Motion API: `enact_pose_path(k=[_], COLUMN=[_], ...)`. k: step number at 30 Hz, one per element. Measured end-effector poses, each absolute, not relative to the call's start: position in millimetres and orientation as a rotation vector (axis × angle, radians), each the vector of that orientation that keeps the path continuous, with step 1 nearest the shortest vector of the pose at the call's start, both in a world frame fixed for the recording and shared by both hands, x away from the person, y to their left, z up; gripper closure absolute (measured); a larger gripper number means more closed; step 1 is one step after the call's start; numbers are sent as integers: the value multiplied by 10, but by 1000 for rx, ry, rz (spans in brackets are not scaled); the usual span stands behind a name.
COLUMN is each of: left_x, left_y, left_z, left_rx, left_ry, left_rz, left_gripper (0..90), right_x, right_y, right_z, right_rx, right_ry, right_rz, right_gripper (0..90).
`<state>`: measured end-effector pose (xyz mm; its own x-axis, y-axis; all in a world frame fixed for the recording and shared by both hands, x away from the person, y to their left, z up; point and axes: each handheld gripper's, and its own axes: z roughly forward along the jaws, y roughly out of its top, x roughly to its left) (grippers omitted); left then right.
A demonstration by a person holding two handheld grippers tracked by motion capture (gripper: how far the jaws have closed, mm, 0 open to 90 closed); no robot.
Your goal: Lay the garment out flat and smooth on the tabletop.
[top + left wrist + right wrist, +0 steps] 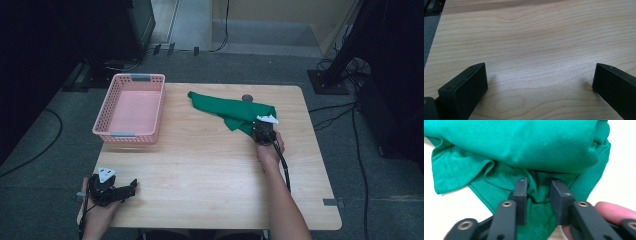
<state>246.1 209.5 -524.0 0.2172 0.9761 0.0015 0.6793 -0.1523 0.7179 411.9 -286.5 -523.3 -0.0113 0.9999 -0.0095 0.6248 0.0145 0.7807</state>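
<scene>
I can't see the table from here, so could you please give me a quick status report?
Right gripper pinching a fold of the crumpled green cloth. Left gripper open, resting on the light wooden table. Pink plastic basket apart; nothing in the way.

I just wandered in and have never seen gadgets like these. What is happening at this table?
A person sits at a wooden table with a two-jaw gripper in each hand. The right gripper is down on a crumpled green cloth, its jaws drawn close around a bunched fold. The cloth lies on the table, not lifted. The left gripper rests near the table's front corner, jaws wide apart with nothing between them. A pink plastic basket stands beside the cloth.
</scene>
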Motion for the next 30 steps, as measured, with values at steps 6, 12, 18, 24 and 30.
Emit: enact_pose_path(k=[6,12,18,24,30], left_x=[2460,2459,2459,2457,2450], left_y=[2094,2094,2092,2093,2079], left_z=[-5241,-5239,-5241,-5240,-5240], left_rx=[1900,1902,1899,1903,1915], left_ry=[1530,1531,1531,1531,1510], left_rz=[650,649,651,651,642], left_gripper=[3,3,3,4,3], right_x=[4028,3834,3702,3487,3273], right_y=[-2889,-2973,-3028,-3058,-3140], right_z=[-5238,-5241,-5243,-5249,-5250], right_rx=[1618,1571,1548,1484,1469], right_ry=[1739,1794,1814,1865,1905], right_rz=[799,826,827,833,877], right_gripper=[792,791,801,821,821])
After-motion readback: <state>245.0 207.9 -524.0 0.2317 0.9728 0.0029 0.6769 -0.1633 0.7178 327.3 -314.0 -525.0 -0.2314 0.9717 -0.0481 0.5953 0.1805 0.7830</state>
